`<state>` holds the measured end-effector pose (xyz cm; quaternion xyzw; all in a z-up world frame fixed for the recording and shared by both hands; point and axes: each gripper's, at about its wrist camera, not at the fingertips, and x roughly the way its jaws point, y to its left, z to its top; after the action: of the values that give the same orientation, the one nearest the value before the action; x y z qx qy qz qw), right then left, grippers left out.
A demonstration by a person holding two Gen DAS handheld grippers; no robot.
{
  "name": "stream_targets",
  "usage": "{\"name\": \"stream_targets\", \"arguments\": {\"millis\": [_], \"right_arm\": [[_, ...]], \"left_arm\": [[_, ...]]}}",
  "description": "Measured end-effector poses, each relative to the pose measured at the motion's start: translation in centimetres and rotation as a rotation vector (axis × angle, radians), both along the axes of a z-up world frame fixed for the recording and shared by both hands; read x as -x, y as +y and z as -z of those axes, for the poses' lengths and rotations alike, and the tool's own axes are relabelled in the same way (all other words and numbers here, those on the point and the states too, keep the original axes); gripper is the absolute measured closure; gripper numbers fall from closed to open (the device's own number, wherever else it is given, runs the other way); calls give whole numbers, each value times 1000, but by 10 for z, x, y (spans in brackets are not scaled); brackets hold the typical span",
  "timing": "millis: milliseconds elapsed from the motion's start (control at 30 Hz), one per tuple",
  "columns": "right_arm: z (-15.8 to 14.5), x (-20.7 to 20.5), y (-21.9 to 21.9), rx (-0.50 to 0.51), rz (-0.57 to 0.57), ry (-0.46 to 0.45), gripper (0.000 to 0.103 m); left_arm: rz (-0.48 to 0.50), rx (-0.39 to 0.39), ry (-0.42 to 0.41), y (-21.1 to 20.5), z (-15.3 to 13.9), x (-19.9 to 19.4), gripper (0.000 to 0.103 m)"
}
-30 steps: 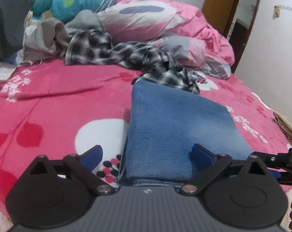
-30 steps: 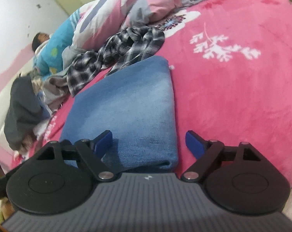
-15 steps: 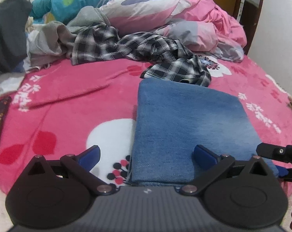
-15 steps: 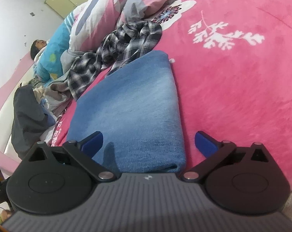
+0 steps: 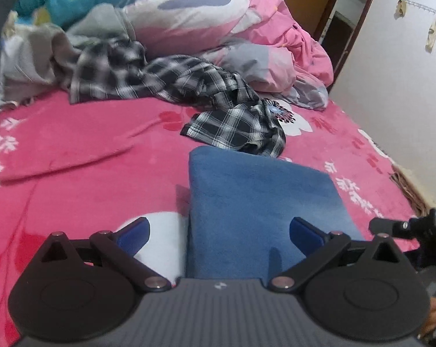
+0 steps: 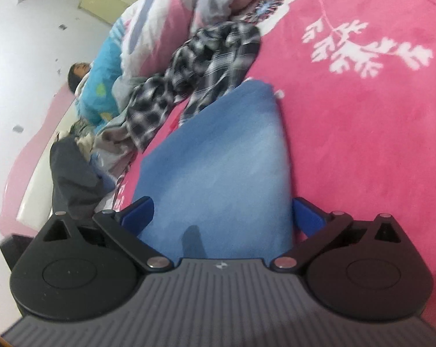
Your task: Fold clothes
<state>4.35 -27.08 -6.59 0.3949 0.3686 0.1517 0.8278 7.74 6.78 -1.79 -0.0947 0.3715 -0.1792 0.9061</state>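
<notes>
Folded blue jeans (image 5: 261, 202) lie flat on the pink floral blanket (image 5: 73, 150), also seen as the jeans (image 6: 218, 167) in the right wrist view. My left gripper (image 5: 219, 231) is open over their near left edge, one fingertip off the cloth and one above it. My right gripper (image 6: 222, 212) is open and straddles the near right end of the jeans. Neither holds anything. A crumpled black-and-white plaid shirt (image 5: 194, 89) lies just beyond the jeans; the plaid shirt (image 6: 194, 66) touches their far edge.
Pillows and a pink quilt (image 5: 246, 29) pile up at the bed's head with grey clothes (image 5: 33, 57). A person (image 6: 79, 70) lies at the far side. A wall and door (image 5: 342, 23) stand on the right. The right gripper's body (image 5: 405, 228) shows at the left view's edge.
Both grippers have moved closer and lower over the near end of the jeans, staying open. The jeans and shirt have not moved.
</notes>
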Motion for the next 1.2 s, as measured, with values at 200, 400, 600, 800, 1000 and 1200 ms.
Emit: {"name": "stream_targets", "arguments": {"millis": [200,400,600,800,1000,1200], "right_arm": [[7,-15,-12,-23,-41,-6,1],[12,-20,-18,-31,-138,-13,1],[15,-33,-20,-110,-259,-2,0],[25,-86,-11,-225,-359,-10,0],[26,-104,-10,-299,-391,-49,4],[19,-85,-21,-318,-331,-55,53]], "left_arm": [[128,188,117,35,29,-27,0],[241,350,174,48,53,-29,0],[300,474,229,37,64,-39,0],[304,480,240,14,68,-65,0],[282,525,246,11,68,-66,0],[252,623,261,19,55,-60,0]]}}
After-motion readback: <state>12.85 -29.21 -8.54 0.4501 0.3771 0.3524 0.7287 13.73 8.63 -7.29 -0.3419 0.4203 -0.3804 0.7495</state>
